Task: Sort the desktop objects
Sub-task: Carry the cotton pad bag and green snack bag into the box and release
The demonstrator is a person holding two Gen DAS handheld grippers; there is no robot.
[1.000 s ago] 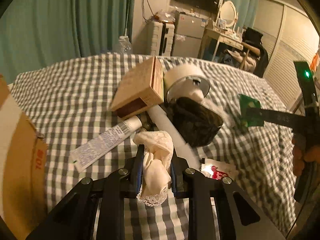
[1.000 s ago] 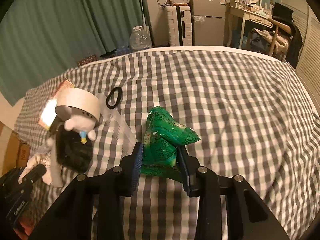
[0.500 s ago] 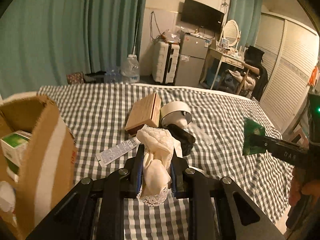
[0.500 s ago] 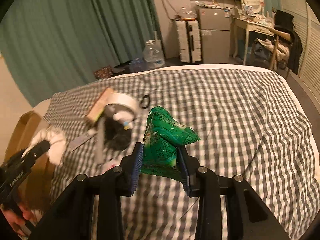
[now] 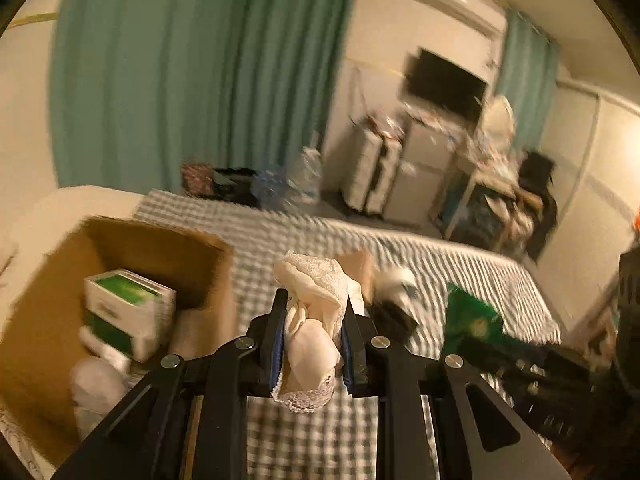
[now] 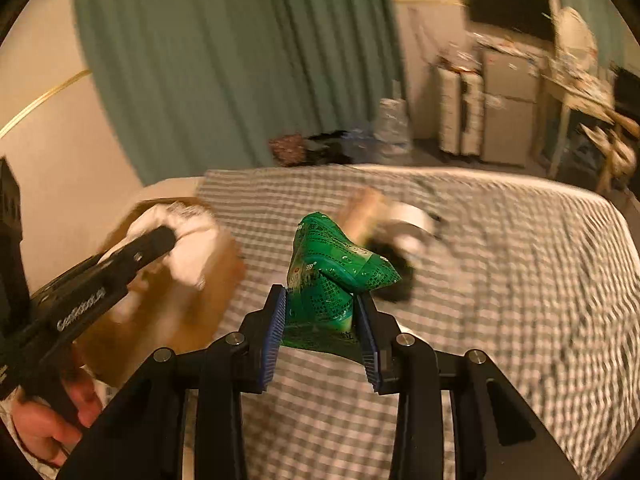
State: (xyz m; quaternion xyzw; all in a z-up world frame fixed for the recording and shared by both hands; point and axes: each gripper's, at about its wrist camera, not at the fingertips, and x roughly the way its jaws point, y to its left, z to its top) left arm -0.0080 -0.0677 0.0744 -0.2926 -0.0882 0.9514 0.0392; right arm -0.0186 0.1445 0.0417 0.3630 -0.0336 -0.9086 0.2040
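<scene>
My left gripper point(image 5: 314, 322) is shut on a cream lace cloth point(image 5: 316, 312) and holds it in the air just right of an open cardboard box point(image 5: 160, 248). In the right wrist view the cloth point(image 6: 188, 236) hangs over that box point(image 6: 200, 300). My right gripper point(image 6: 322, 318) is shut on a green foil packet point(image 6: 332, 268), held above the checked bed cover point(image 6: 500, 280). The packet also shows in the left wrist view point(image 5: 472, 316).
The box holds a green-and-white carton point(image 5: 128, 308) and white items point(image 5: 96, 380). A brown wooden box point(image 6: 364, 208), a white round device point(image 6: 408, 220) and a dark object point(image 5: 394, 318) lie mid-bed. Curtains, suitcases and a desk stand behind.
Both grippers have lifted and swung left toward the cardboard box, each still holding its item. The pile on the bed now lies farther away.
</scene>
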